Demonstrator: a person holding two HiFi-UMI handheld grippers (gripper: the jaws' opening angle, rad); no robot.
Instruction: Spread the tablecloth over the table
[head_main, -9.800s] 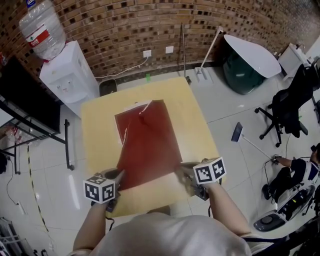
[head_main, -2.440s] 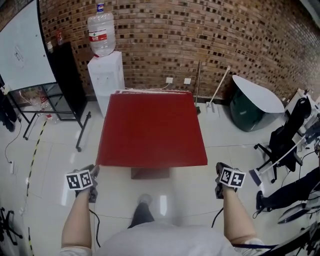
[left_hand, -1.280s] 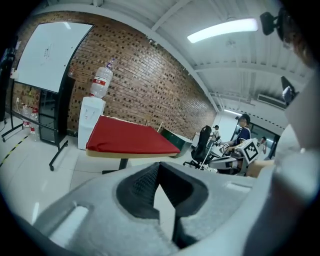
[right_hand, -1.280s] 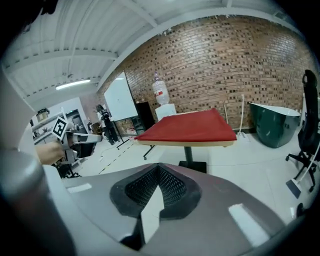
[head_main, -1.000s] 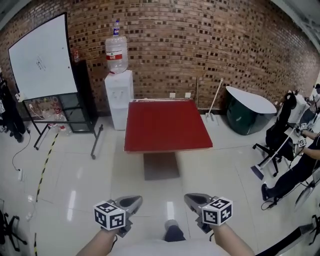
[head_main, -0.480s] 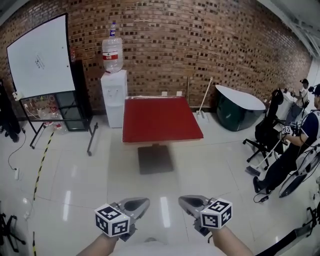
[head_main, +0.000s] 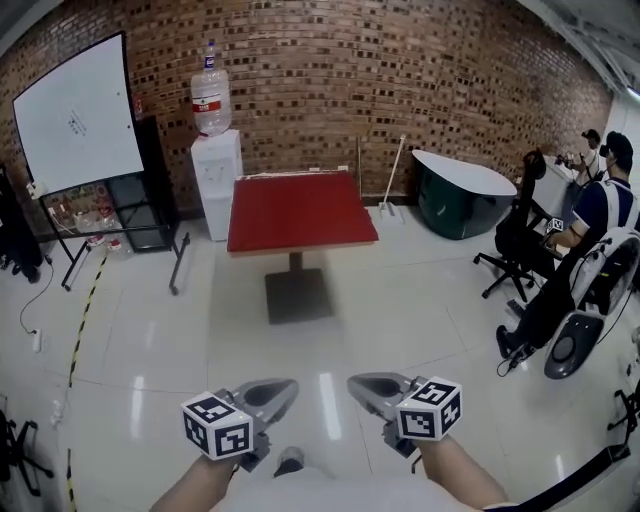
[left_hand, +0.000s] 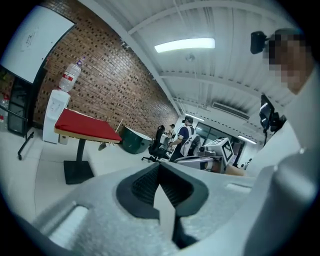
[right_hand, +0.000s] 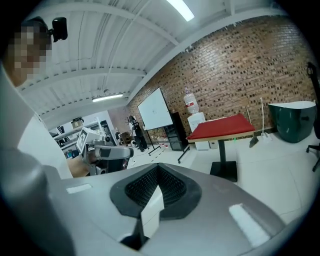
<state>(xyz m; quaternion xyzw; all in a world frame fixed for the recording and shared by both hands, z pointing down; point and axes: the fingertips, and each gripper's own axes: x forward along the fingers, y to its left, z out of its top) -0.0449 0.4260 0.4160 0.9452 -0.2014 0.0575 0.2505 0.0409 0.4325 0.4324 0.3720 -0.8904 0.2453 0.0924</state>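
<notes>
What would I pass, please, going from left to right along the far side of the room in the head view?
Whiteboard → water dispenser → red tablecloth → dark green object with a white top → black office chair → seated person.

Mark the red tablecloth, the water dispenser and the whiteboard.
red tablecloth (head_main: 300, 208): head view, middle of the cloth's flat top on the table.
water dispenser (head_main: 217, 182): head view, front of its white cabinet, below the bottle.
whiteboard (head_main: 78, 110): head view, middle of its white face.
</notes>
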